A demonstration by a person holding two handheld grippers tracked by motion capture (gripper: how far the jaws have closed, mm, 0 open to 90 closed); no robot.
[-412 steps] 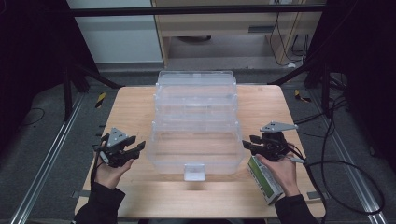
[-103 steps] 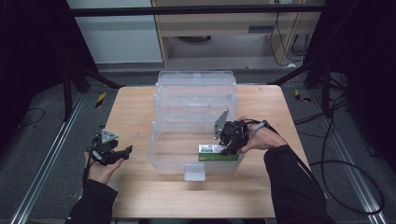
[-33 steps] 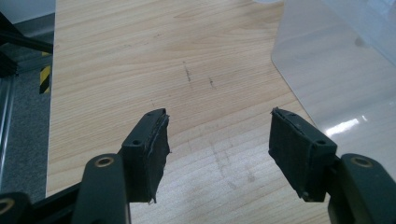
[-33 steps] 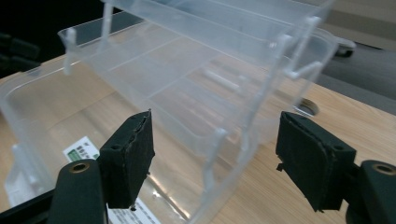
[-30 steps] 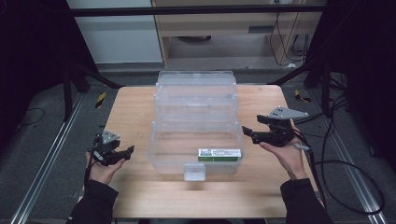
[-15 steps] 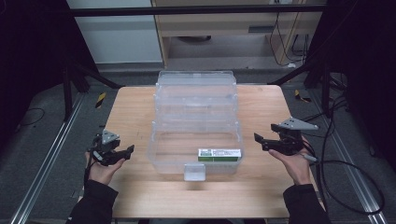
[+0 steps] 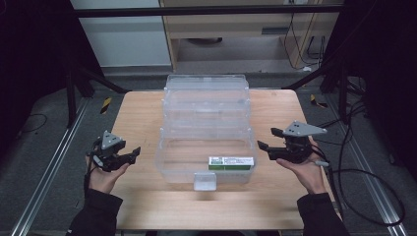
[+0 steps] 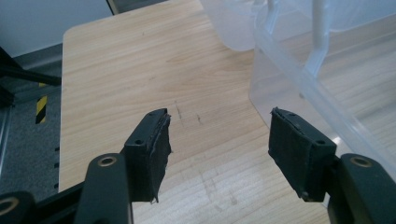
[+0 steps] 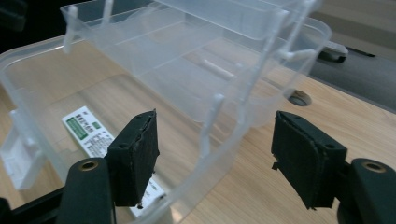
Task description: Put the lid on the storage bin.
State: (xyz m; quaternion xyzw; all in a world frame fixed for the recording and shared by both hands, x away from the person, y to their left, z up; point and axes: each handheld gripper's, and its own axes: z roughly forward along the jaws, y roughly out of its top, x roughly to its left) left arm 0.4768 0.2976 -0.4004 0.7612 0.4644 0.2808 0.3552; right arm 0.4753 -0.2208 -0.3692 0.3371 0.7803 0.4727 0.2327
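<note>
Box (image 7: 231, 162) in bin (image 7: 206, 147); right tool (image 7: 265, 147) empty.

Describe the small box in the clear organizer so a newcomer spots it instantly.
On the wooden table stands a clear tiered plastic organizer. In its lowest, nearest tray, at the front right corner, lies a flat white carton with green print, the one opaque thing inside.

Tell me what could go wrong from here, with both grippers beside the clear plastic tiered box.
The right gripper, whose jaws have just been closing with nothing pressed between them, looks close to the clear plastic tiered box; in its own view the rim sits between the jaws, so a closing move could clip or drag it. The thin tray struts may snag. The green-and-white carton could slide if the box is nudged.
</note>
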